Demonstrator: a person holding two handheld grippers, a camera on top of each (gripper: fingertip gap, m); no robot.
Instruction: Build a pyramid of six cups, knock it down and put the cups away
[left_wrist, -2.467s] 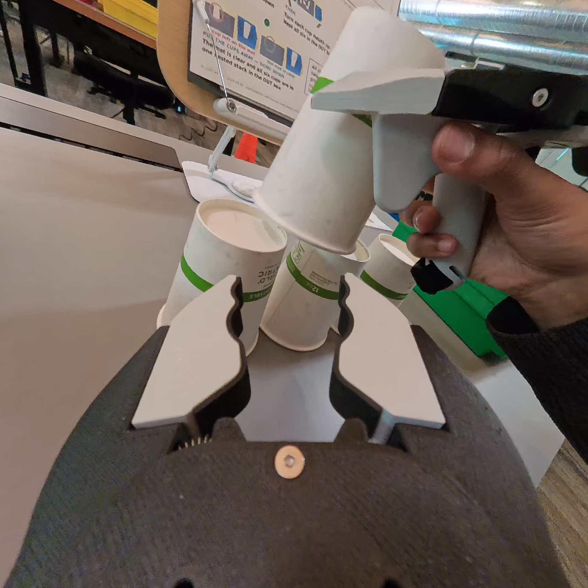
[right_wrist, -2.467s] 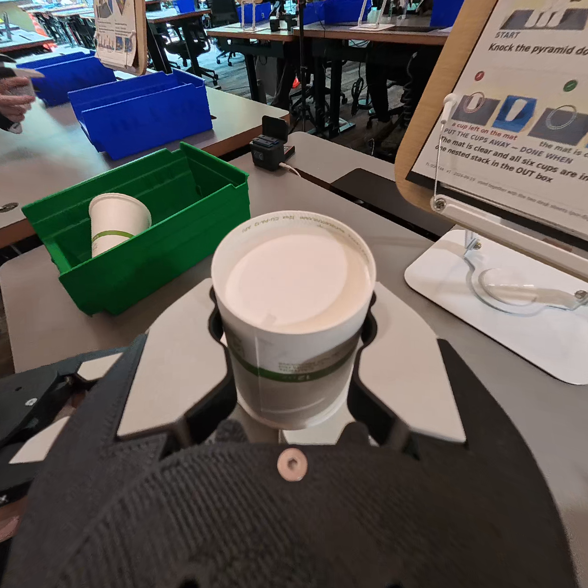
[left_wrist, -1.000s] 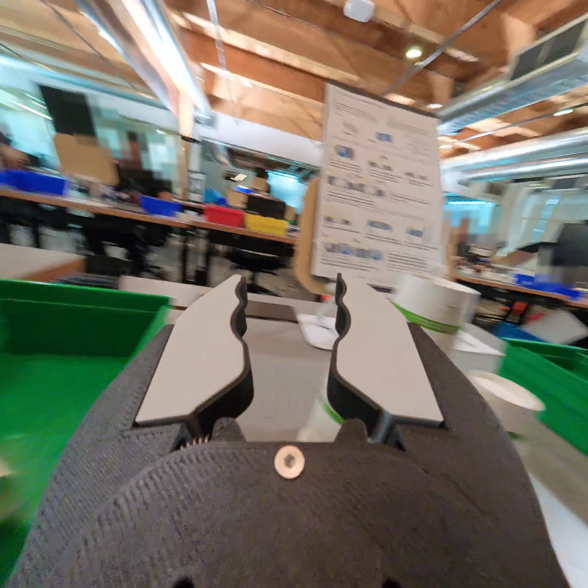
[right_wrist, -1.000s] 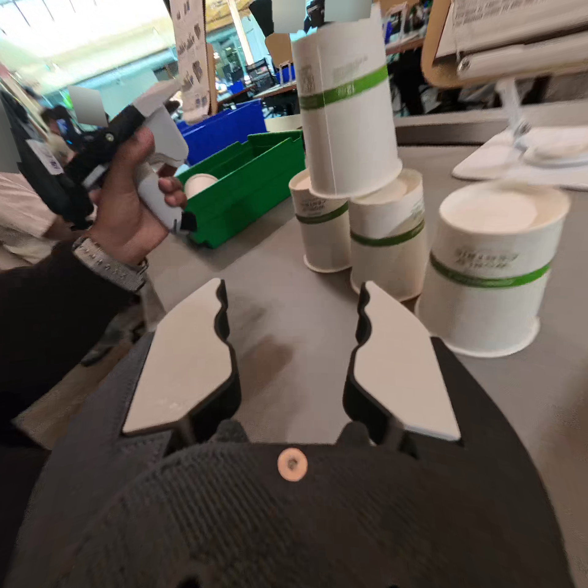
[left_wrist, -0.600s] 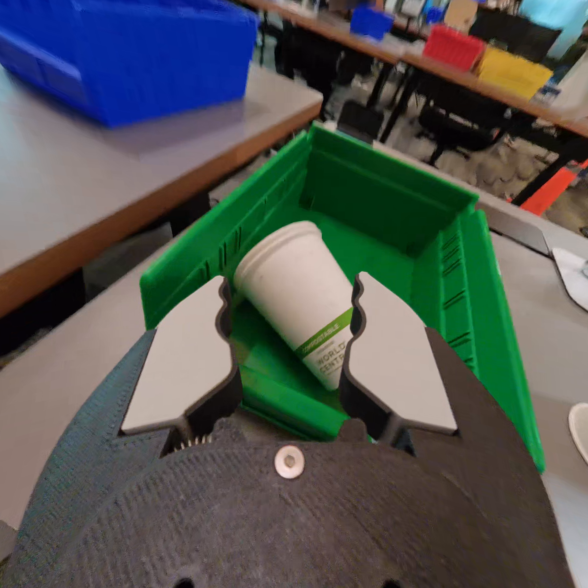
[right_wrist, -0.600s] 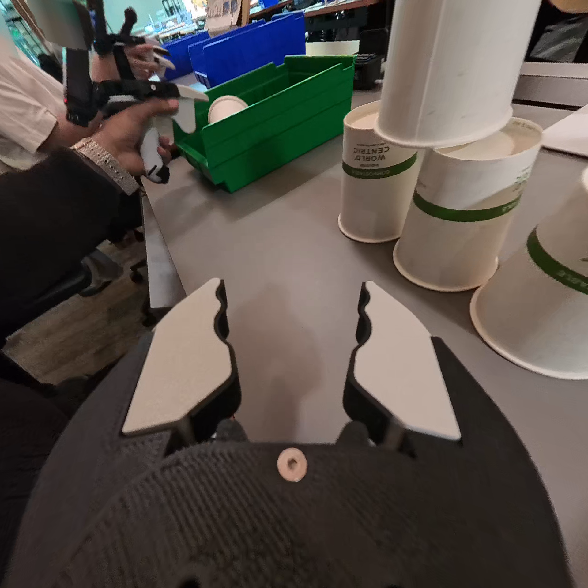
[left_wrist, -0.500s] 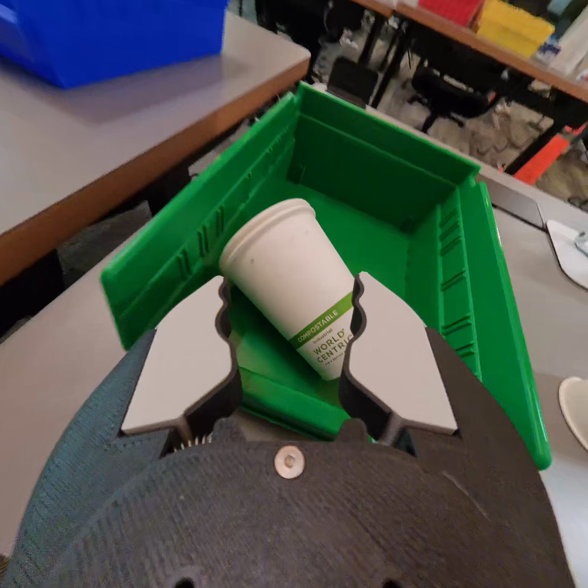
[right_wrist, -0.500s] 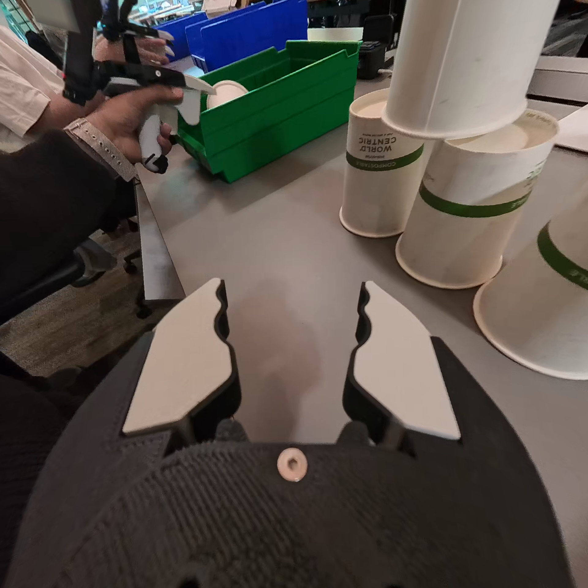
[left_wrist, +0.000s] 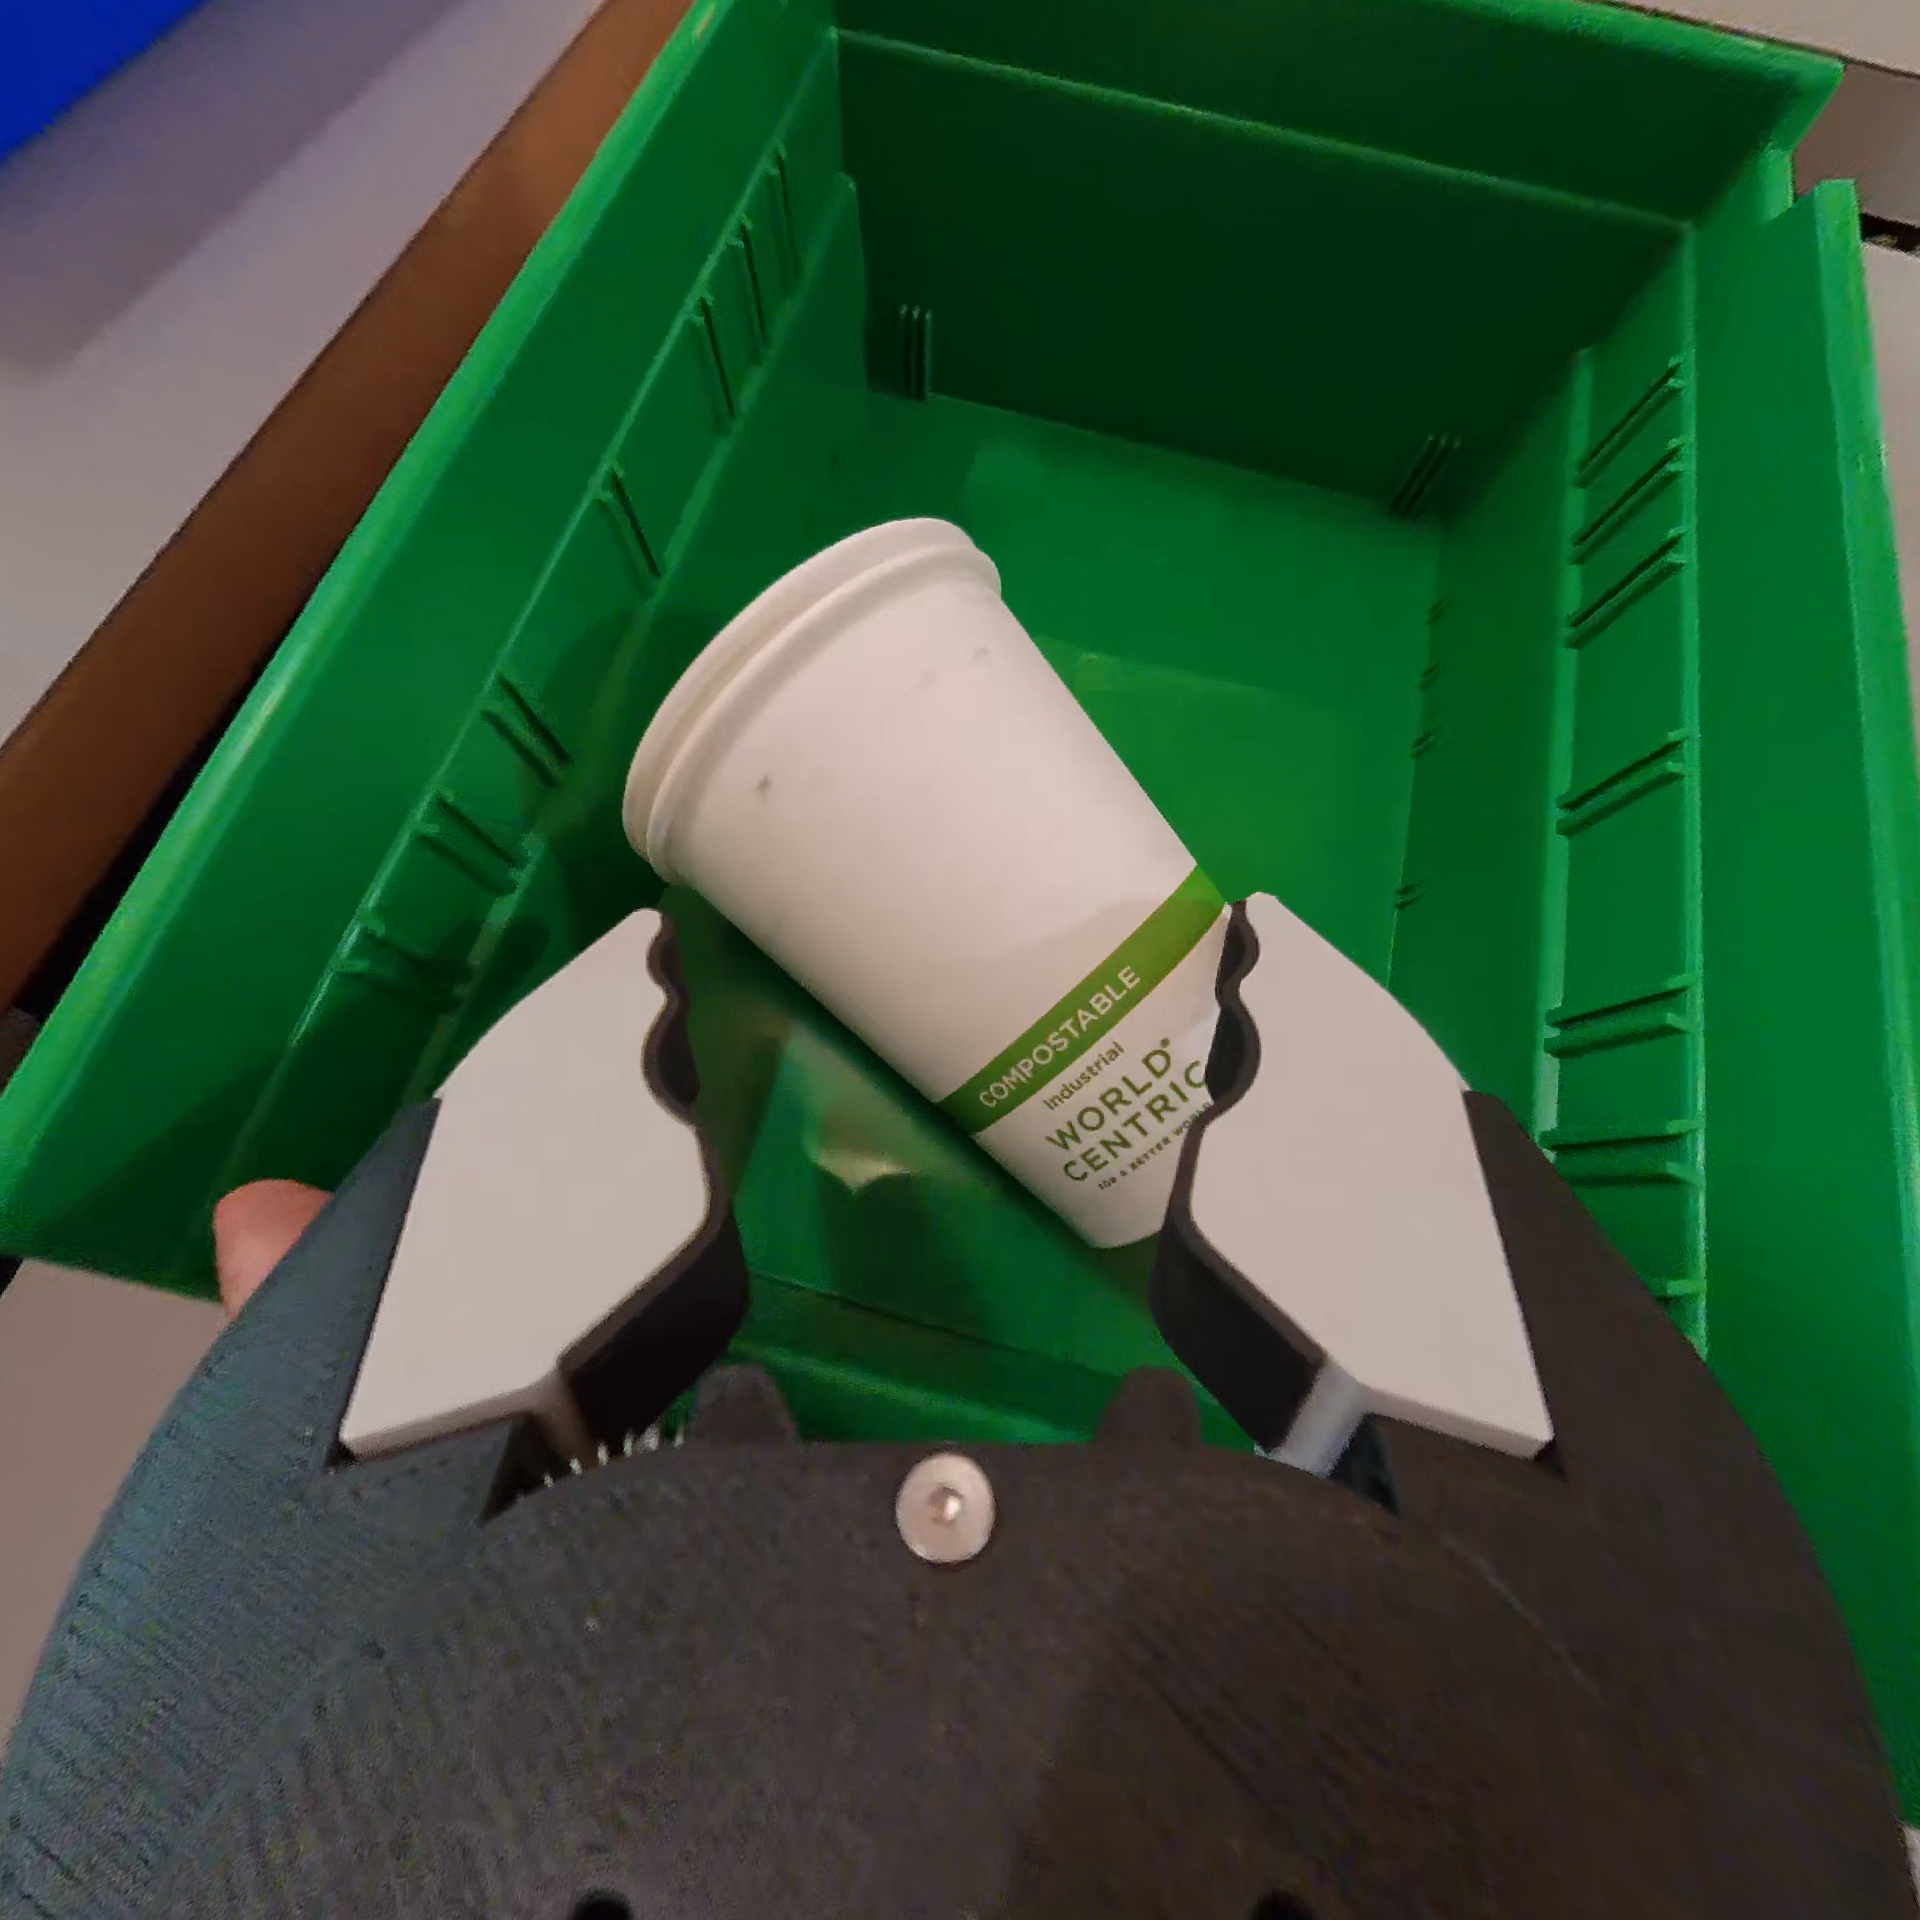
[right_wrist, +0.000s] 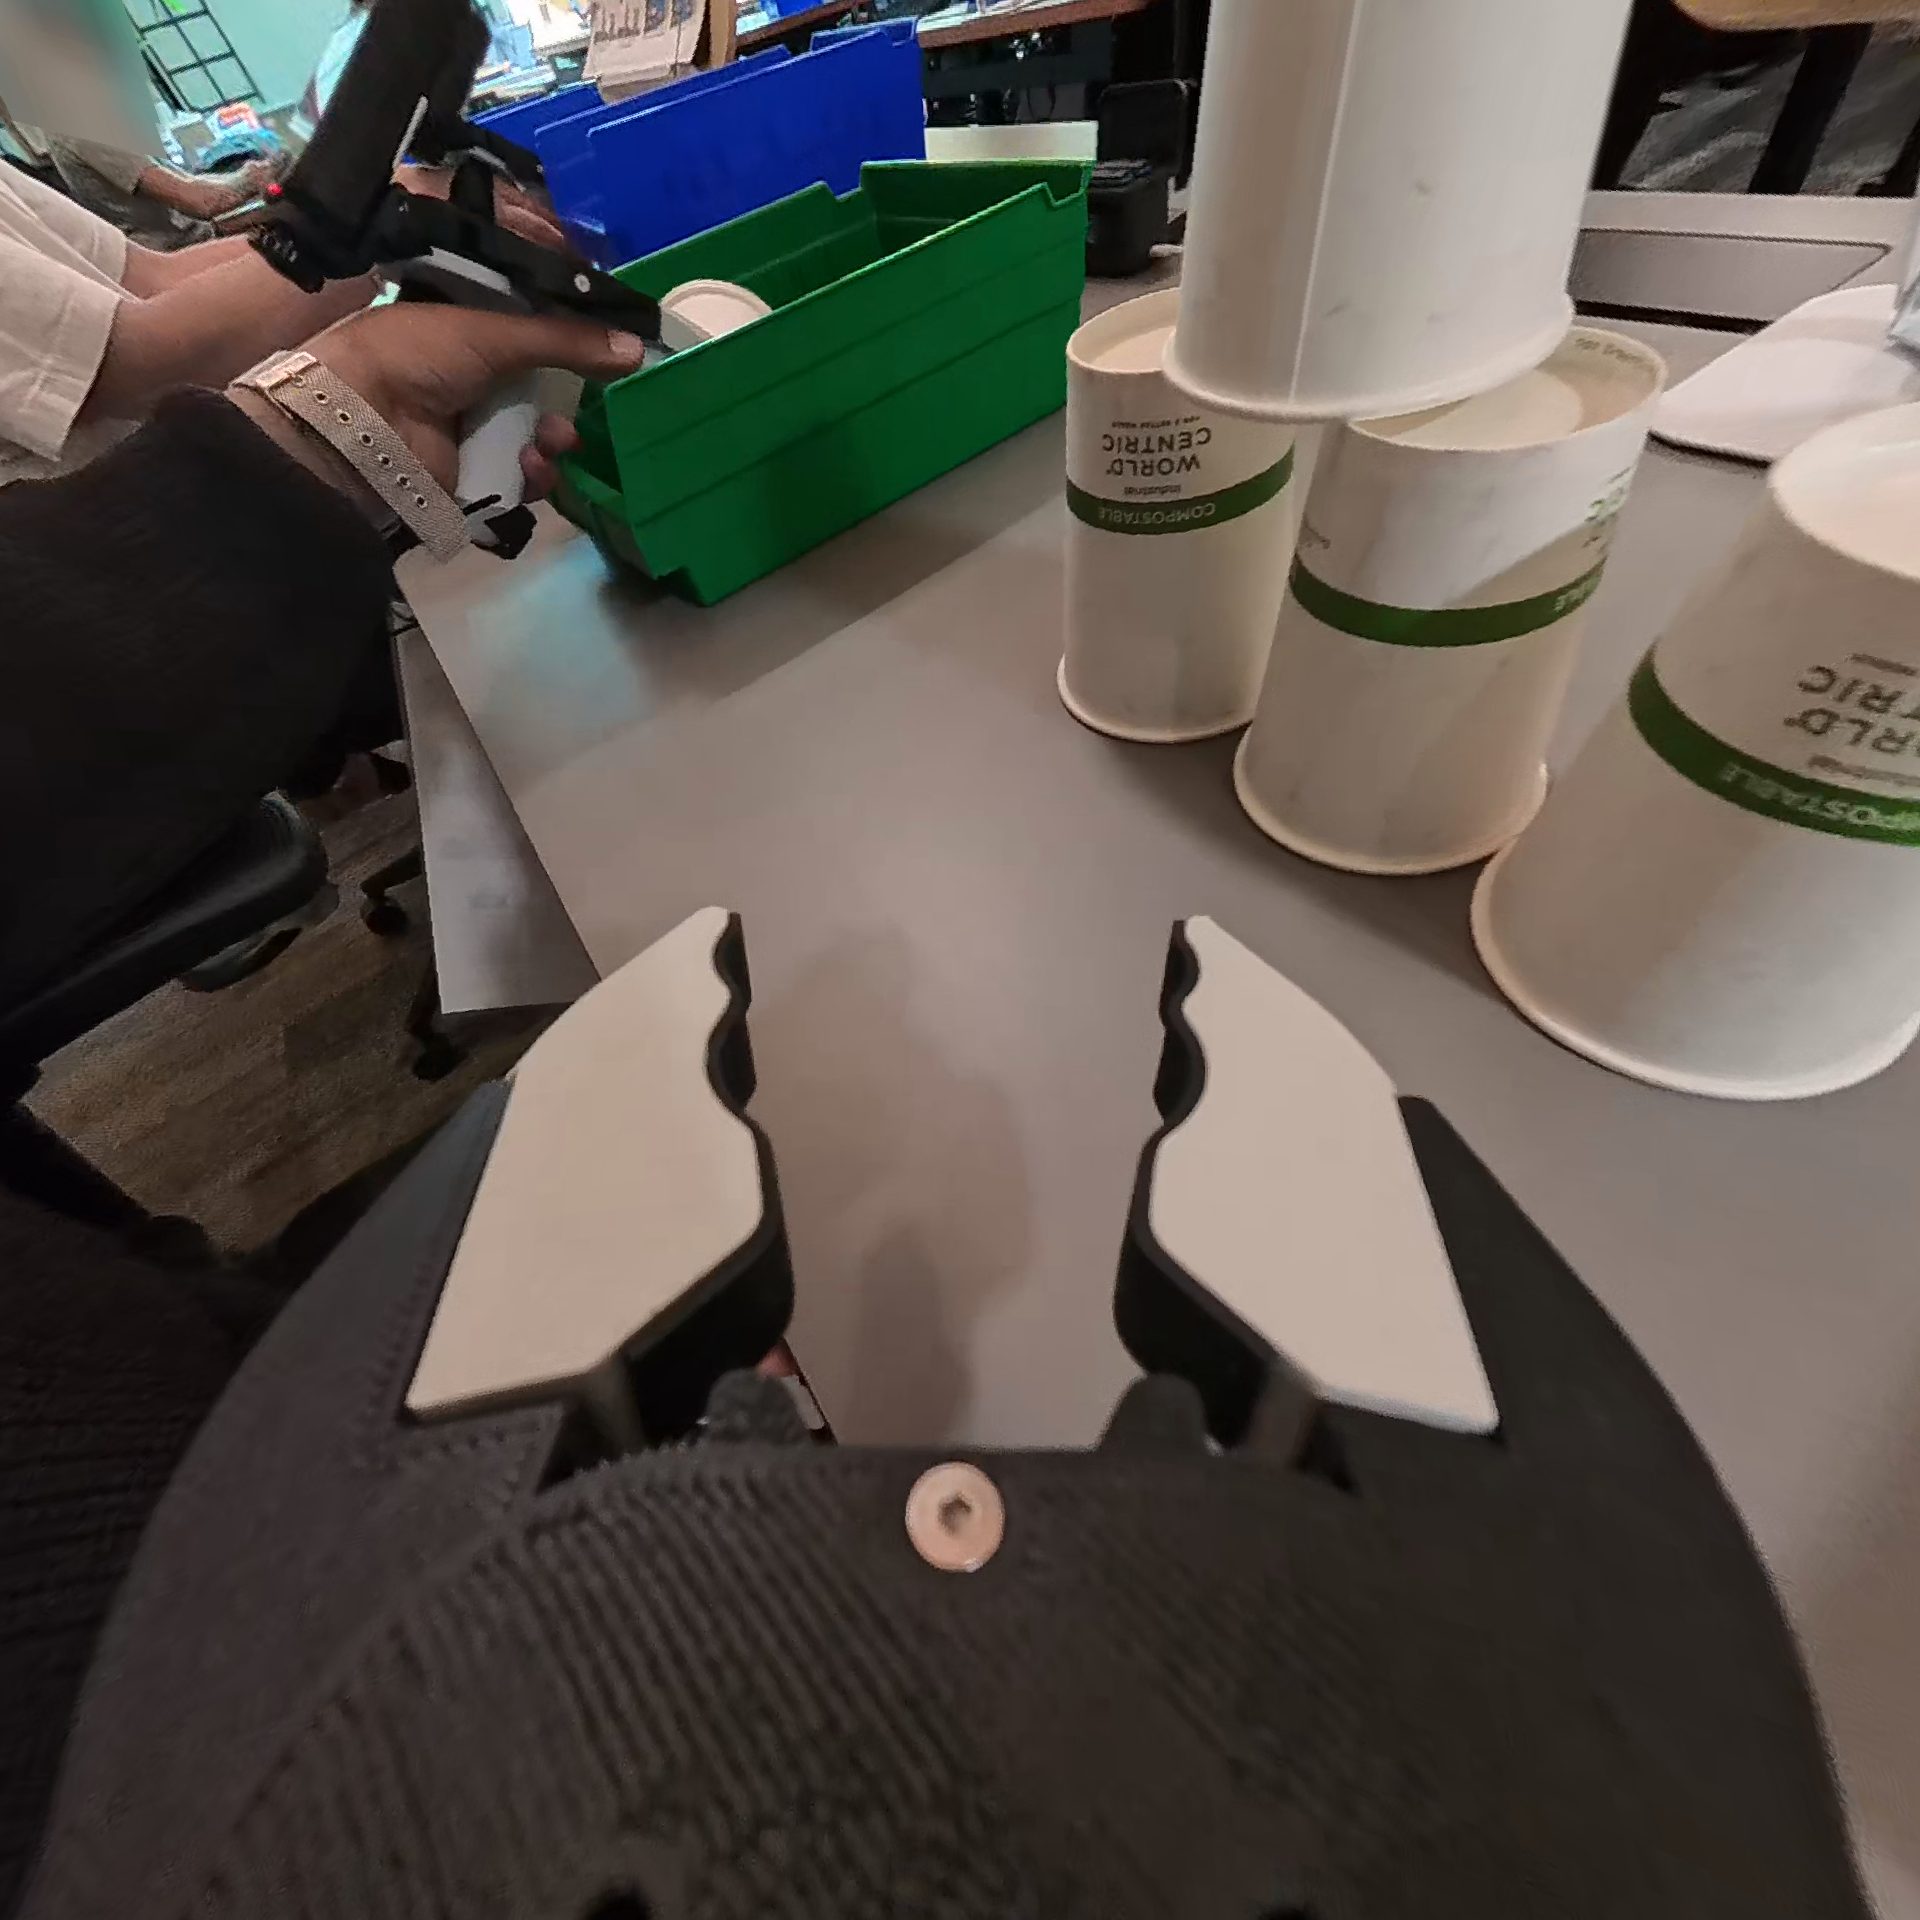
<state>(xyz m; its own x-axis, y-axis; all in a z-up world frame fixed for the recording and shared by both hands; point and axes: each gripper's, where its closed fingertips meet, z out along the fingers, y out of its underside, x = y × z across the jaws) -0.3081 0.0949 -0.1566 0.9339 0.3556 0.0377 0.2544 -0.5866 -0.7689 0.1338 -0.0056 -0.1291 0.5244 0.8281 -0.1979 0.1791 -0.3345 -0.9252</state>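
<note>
L gripper (left_wrist: 951, 940) fingers spread wide, holding nothing, over the green plastic bin (left_wrist: 1756, 727). A white paper cup w/ green band (left_wrist: 914, 842) lies on its side in the bin, base end just by the R-side fingertip; contact unclear. R gripper (right_wrist: 956, 940) also wide apart, empty, above the grey tabletop (right_wrist: 883, 790). Upside-down white paper cups (right_wrist: 1392, 665) stand near, to its right, one stacked on top.

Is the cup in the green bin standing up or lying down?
Lying down. The paper cup lies on its side on the floor of the green bin, rim toward the far left, base by the open left gripper.
</note>
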